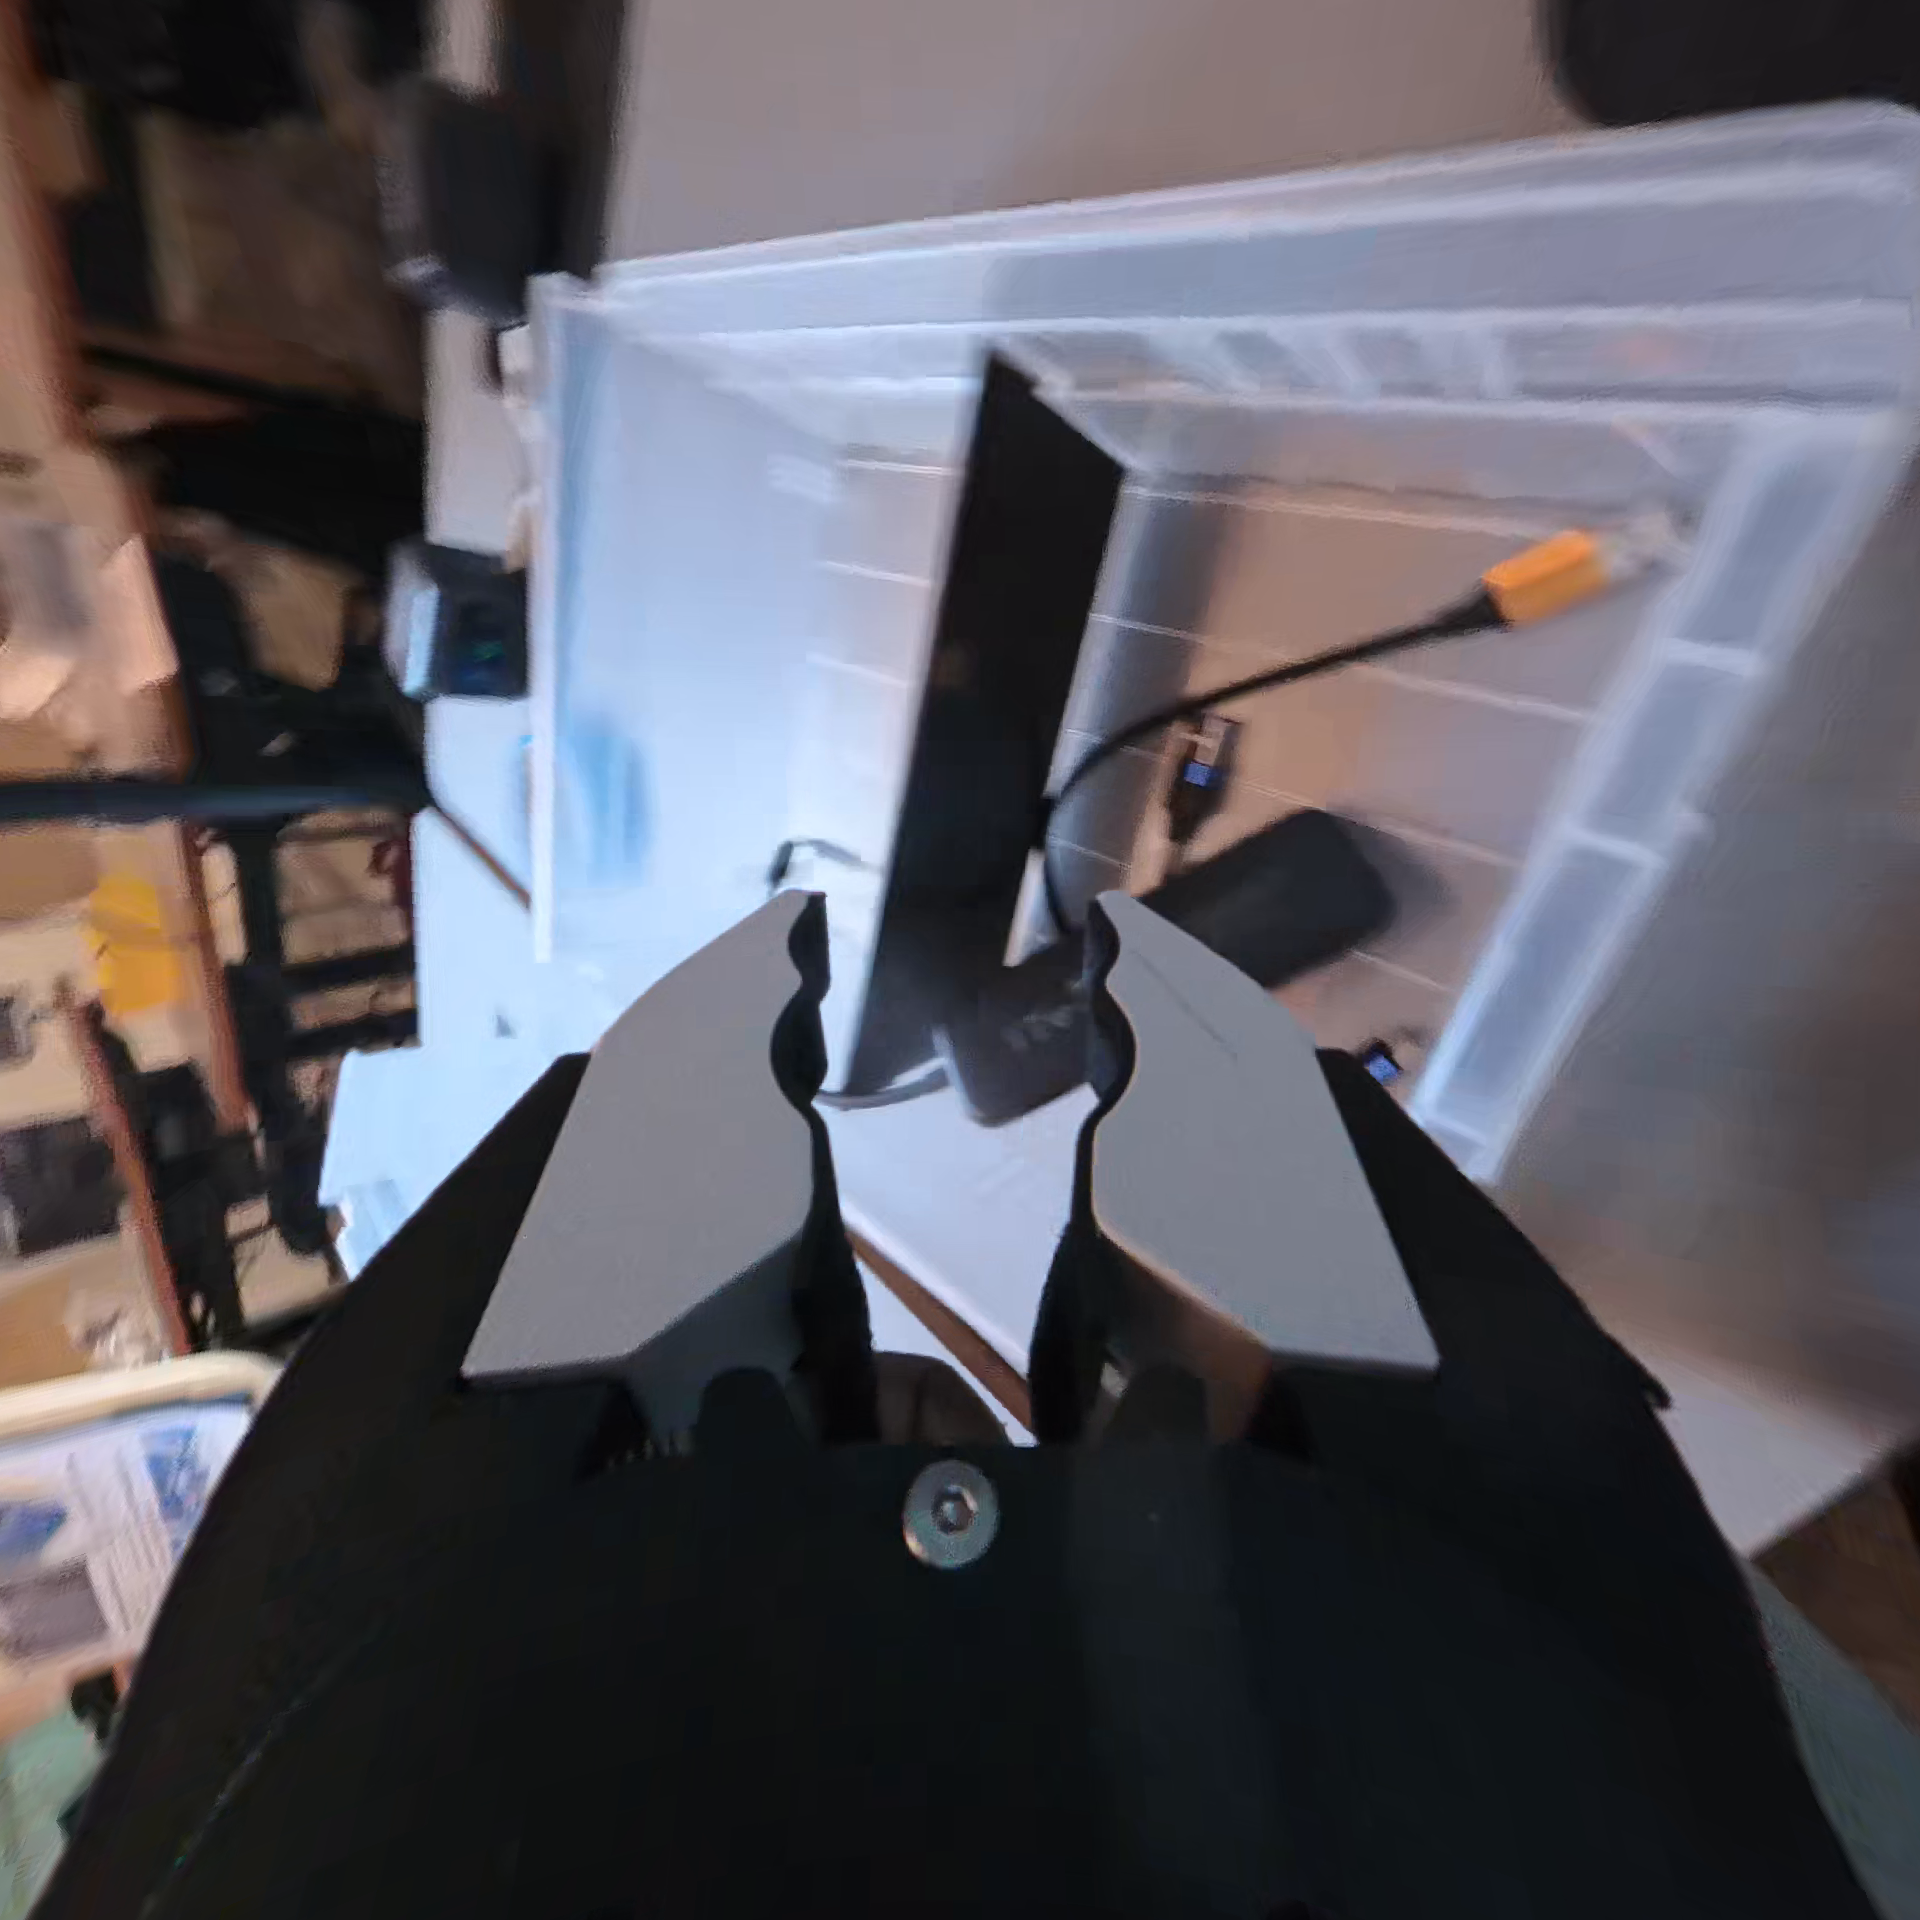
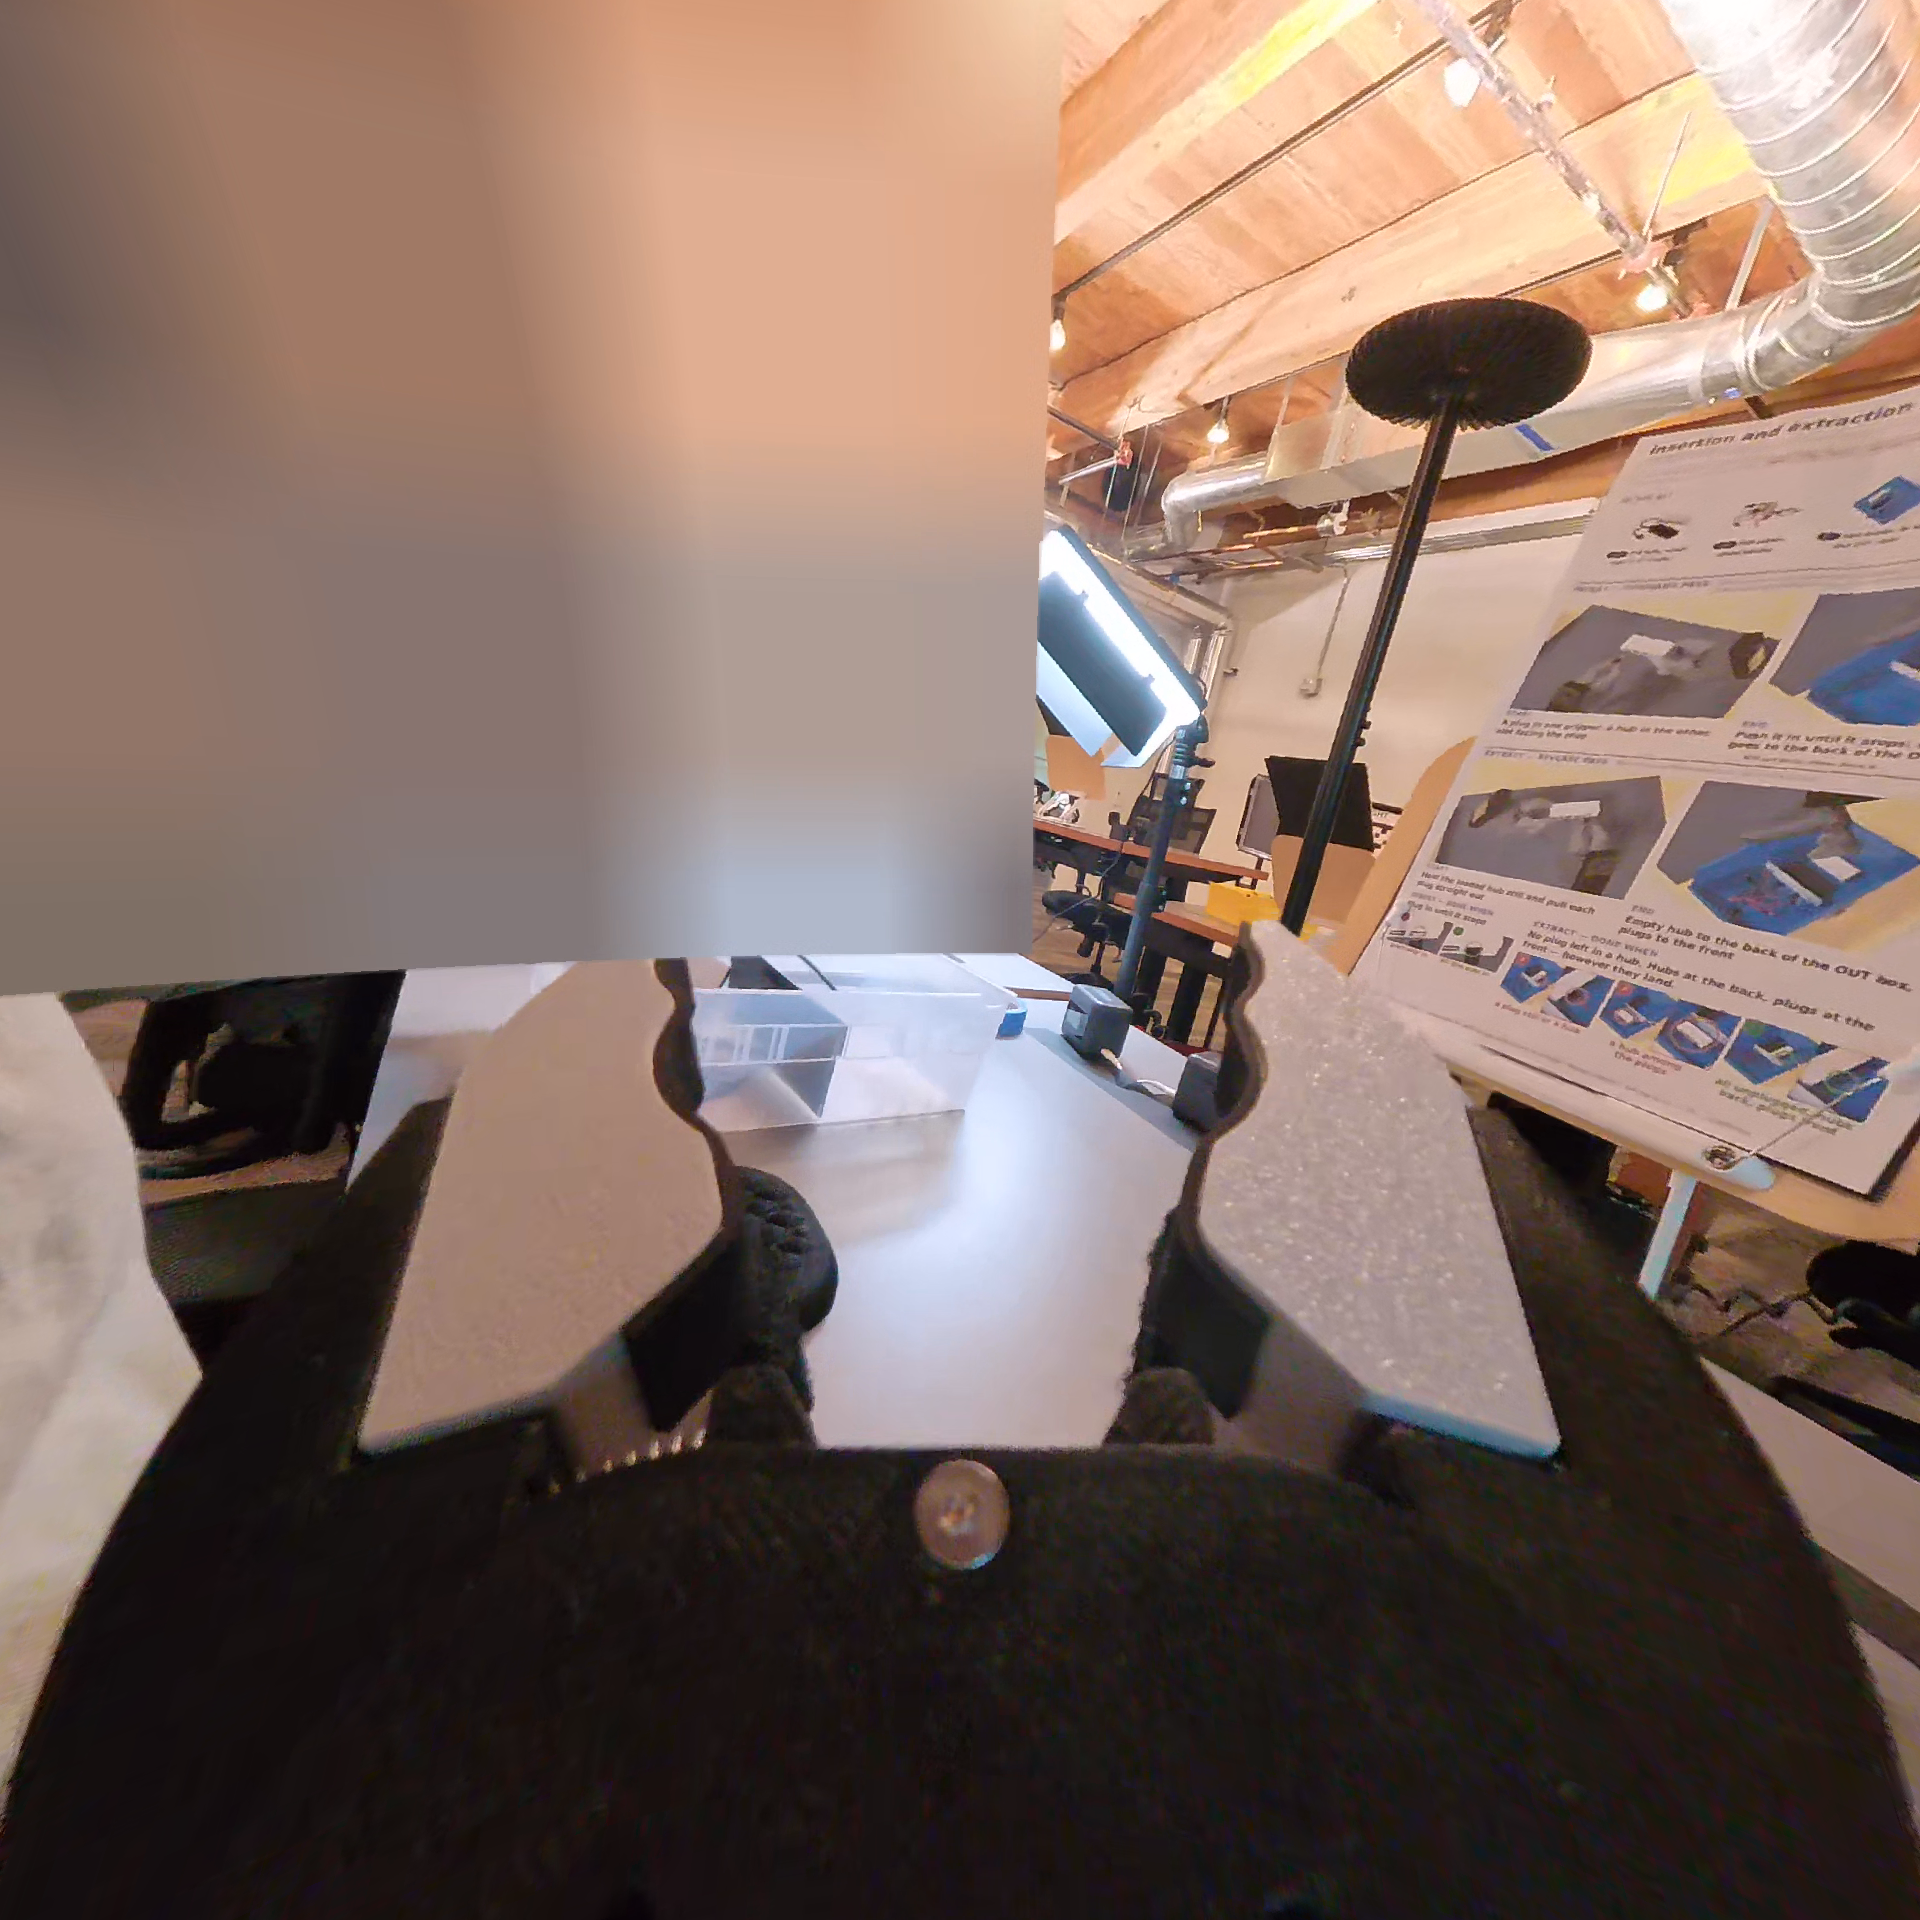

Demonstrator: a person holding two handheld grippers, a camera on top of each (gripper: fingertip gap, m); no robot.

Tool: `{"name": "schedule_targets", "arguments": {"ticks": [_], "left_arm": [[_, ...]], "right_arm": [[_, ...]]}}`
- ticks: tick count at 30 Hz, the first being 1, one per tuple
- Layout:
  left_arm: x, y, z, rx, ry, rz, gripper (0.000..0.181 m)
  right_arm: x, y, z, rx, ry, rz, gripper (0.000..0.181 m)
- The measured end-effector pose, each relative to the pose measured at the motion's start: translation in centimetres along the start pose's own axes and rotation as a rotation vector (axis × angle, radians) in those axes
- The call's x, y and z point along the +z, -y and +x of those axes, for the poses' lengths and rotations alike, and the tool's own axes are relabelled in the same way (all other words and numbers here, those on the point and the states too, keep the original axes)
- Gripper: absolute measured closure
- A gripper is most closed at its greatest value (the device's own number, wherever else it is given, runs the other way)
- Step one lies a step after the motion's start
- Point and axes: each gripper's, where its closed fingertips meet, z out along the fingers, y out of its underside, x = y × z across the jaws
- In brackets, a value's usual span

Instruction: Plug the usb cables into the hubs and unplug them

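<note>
The left gripper (image 1: 956, 925) gapes wide with nothing held, above a clear bin's (image 1: 1558, 935) near edge; inside lie an orange-plugged cable (image 1: 1538, 590) and a black hub (image 1: 1273, 894). The right gripper (image 2: 961, 987), also wide and holding nothing, hovers over the table (image 2: 987, 1247).

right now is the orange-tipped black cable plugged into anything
No: the orange-tipped black cable lies loose in the clear plastic bin, its orange plug touching no hub.

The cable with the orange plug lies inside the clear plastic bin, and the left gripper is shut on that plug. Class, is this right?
Not quite. The left wrist view shows the left gripper open and holding nothing, well short of the orange plug. The rest holds: the cable does lie inside the clear plastic bin.
</note>
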Motion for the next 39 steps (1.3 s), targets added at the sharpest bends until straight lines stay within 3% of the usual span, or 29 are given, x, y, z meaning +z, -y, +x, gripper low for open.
{"name": "schedule_targets", "arguments": {"ticks": [5,7,13,18,22,26,30,35,39], "left_arm": [[0.1,-1.4,3.7,0.174,-0.271,-0.043,0.130],[0.6,-2.6,3.8,0.295,-0.279,-0.099,0.129],[3.2,-4.4,3.4,0.729,-0.028,-0.181,0.127],[4.3,-5.7,4.7,0.721,-0.012,-0.234,0.125],[5.1,-7.0,3.6,0.859,0.034,-0.341,0.121],[6.5,-7.0,2.5,0.966,0.134,-0.359,0.125],[6.5,-5.6,1.7,0.948,0.269,-0.267,0.169],[3.1,-2.9,-1.0,0.673,0.401,-0.201,0.169],[-1.6,0.3,-4.5,0.510,0.613,-0.173,0.169]], "right_arm": [[0.5,-0.5,-0.4,0.010,0.019,-0.012,0.083],[0.7,-0.5,-0.8,0.004,0.030,-0.010,0.083],[0.4,-1.1,-0.5,-0.033,0.022,-0.052,0.082],[0.0,-0.8,-0.1,-0.006,0.010,-0.019,0.083],[0.1,-0.8,-0.2,-0.015,0.012,-0.022,0.084],[0.1,-1.4,-0.1,-0.042,0.002,-0.059,0.084],[0.0,-1.7,0.1,-0.055,-0.002,-0.080,0.084],[0.1,-1.9,0.0,-0.032,0.008,-0.068,0.085],[0.3,-2.2,-0.5,-0.034,0.028,-0.066,0.084]]}}
